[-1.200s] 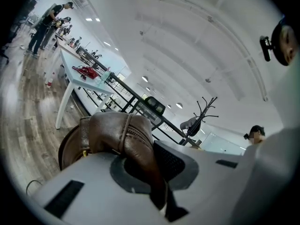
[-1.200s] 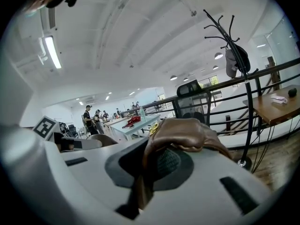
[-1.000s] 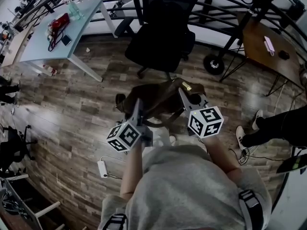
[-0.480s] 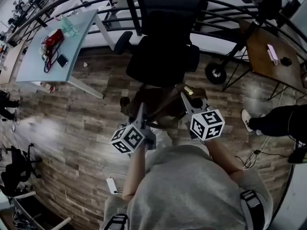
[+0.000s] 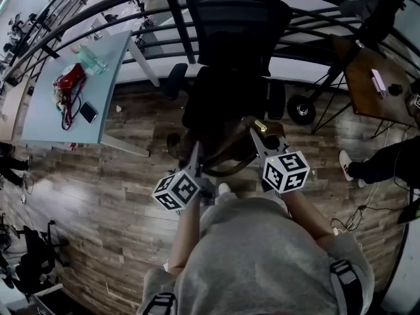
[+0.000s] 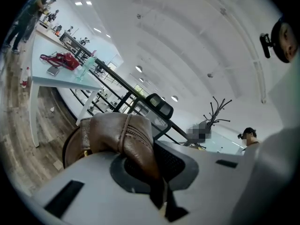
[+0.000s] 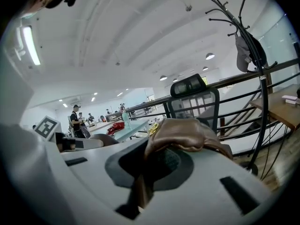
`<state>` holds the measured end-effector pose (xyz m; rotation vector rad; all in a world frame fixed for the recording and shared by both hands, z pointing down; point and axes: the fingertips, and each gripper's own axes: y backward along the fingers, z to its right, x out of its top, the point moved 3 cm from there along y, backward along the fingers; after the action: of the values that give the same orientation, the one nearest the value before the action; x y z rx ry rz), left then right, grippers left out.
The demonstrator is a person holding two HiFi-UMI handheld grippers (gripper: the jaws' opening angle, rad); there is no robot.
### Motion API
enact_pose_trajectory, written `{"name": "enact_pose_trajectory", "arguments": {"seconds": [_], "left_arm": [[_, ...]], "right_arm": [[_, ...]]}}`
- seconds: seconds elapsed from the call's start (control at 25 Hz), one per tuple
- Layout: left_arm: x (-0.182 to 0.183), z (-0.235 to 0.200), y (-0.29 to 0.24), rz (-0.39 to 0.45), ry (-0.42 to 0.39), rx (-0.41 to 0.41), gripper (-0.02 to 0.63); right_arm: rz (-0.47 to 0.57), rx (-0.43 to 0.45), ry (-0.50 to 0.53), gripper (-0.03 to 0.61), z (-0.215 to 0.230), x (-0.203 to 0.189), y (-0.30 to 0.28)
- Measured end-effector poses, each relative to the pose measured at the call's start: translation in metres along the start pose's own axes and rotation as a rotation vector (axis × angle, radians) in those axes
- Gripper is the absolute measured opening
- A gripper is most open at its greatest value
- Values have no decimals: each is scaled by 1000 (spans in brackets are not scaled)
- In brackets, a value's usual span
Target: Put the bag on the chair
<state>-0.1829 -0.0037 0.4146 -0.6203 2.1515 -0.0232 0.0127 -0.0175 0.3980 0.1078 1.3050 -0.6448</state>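
In the middle of the head view the brown leather bag (image 5: 224, 142) hangs off the wooden floor (image 5: 98, 176). The left hand-held gripper (image 5: 195, 153) is clamped on its left end, the right hand-held gripper (image 5: 253, 132) on its right. The black chair (image 5: 230, 90) stands just above it in the frame.

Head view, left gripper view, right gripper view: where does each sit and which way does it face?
Head view: on the person's head, steeply down at the brown bag before the black chair; torso, forearms, left gripper and right gripper show.
Left gripper view: on that gripper, along its shut jaws pinching the bag's leather; own grey jaws show.
Right gripper view: likewise, facing the chair.
Shared: all three show bag and chair.
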Motion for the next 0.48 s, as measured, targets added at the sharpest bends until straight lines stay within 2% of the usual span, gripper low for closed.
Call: {"name": "enact_pose_trajectory", "arguments": {"seconds": [0.24, 0.48], "left_arm": [[31, -26, -27, -9, -11, -26, 20], [51, -35, -45, -7, -21, -45, 20]], "right_arm": [[19, -18, -3, 20, -4, 11, -40], [33, -28, -4, 20, -4, 23, -59]]}}
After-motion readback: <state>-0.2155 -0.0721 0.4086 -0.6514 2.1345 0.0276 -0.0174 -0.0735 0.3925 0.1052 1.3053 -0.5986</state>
